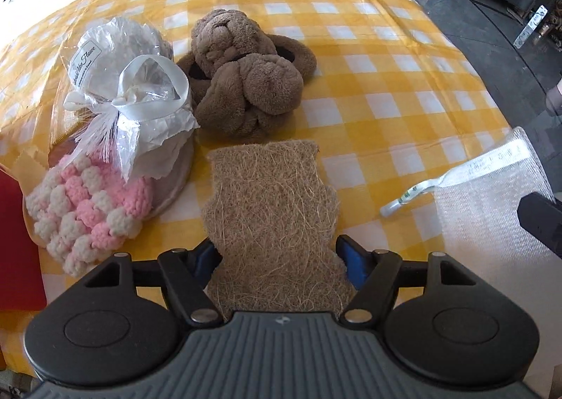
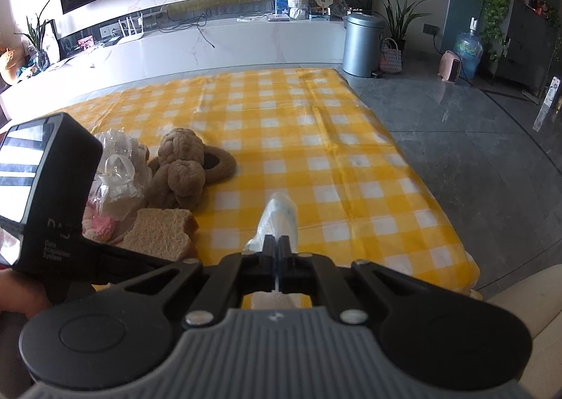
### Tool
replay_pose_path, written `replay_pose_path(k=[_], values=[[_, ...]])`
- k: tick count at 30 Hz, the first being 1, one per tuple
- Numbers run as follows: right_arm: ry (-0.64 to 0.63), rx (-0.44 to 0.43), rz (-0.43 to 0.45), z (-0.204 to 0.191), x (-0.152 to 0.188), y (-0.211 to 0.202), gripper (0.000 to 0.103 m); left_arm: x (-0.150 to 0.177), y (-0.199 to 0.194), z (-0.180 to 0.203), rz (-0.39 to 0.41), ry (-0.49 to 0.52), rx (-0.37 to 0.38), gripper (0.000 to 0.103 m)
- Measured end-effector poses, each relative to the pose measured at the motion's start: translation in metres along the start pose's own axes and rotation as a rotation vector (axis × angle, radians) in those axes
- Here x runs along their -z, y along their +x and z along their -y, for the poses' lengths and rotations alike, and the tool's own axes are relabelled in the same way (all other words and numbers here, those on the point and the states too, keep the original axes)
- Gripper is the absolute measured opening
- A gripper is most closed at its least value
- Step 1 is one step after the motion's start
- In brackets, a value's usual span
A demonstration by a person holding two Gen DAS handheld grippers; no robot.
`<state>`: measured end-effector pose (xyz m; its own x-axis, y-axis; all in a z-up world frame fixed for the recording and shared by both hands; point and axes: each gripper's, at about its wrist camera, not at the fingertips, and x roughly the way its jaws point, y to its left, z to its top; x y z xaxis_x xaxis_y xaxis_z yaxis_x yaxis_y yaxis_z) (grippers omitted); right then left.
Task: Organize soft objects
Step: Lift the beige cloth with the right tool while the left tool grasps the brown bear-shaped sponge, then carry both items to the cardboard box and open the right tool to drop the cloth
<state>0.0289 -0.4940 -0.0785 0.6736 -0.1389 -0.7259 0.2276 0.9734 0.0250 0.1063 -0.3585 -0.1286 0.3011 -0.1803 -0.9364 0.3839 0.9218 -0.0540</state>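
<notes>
A flat brown fibre pad (image 1: pixel 270 209) lies on the yellow checked tablecloth (image 1: pixel 368 58). My left gripper (image 1: pixel 277 258) holds it from both sides, with its blue pads (image 1: pixel 353 265) wide apart against the pad's edges. In the right wrist view the fibre pad (image 2: pixel 158 232) sits beside the left gripper's black body (image 2: pixel 52 188). My right gripper (image 2: pixel 277 241) is shut on a white mesh cloth (image 2: pixel 279 214), which pokes out past its fingertips. That white mesh cloth (image 1: pixel 491 209), with a label tag, hangs at the right of the left wrist view.
Behind the pad lie brown plush knotted pieces (image 1: pixel 246 72), a white cellophane-wrapped bundle with a ribbon (image 1: pixel 133 97) and a pink-and-white knit piece (image 1: pixel 80 216). A red thing (image 1: pixel 17 241) is at the left edge. Beyond the table's right edge are grey floor (image 2: pixel 474 153) and a metal bin (image 2: pixel 361 44).
</notes>
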Motion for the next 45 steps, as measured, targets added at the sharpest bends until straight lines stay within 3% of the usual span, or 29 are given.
replay_pose_path(k=[6,12,17,23,28,34,37,42,45], values=[[-0.001,-0.018,0.021,-0.007,-0.003,-0.011,0.0,0.005,-0.024,0.002,0.037,0.037,0.014,0.082],[-0.032,-0.013,0.056,-0.019,-0.015,-0.032,0.0,0.002,-0.061,-0.012,0.055,0.031,0.115,0.082],[-0.047,-0.01,0.114,-0.03,-0.029,-0.061,0.0,-0.001,-0.102,-0.026,0.067,0.082,0.229,0.082],[-0.056,-0.043,0.187,-0.056,-0.046,-0.096,0.0,0.007,-0.176,-0.061,0.19,0.122,0.275,0.082],[-0.098,-0.109,0.262,-0.098,-0.06,-0.125,0.0,0.019,-0.236,-0.117,0.295,0.049,0.32,0.082],[-0.155,-0.24,0.311,-0.169,-0.069,-0.142,0.0,0.048,-0.291,-0.196,0.495,-0.022,0.281,0.082],[-0.169,-0.318,0.31,-0.21,-0.07,-0.141,0.0,0.064,-0.301,-0.236,0.567,-0.093,0.244,0.082],[-0.19,-0.494,0.272,-0.276,-0.066,-0.134,0.0,0.091,-0.301,-0.321,0.635,-0.29,0.267,0.082],[-0.168,-0.57,0.261,-0.306,-0.064,-0.128,0.0,0.105,-0.297,-0.365,0.683,-0.396,0.2,0.082]])
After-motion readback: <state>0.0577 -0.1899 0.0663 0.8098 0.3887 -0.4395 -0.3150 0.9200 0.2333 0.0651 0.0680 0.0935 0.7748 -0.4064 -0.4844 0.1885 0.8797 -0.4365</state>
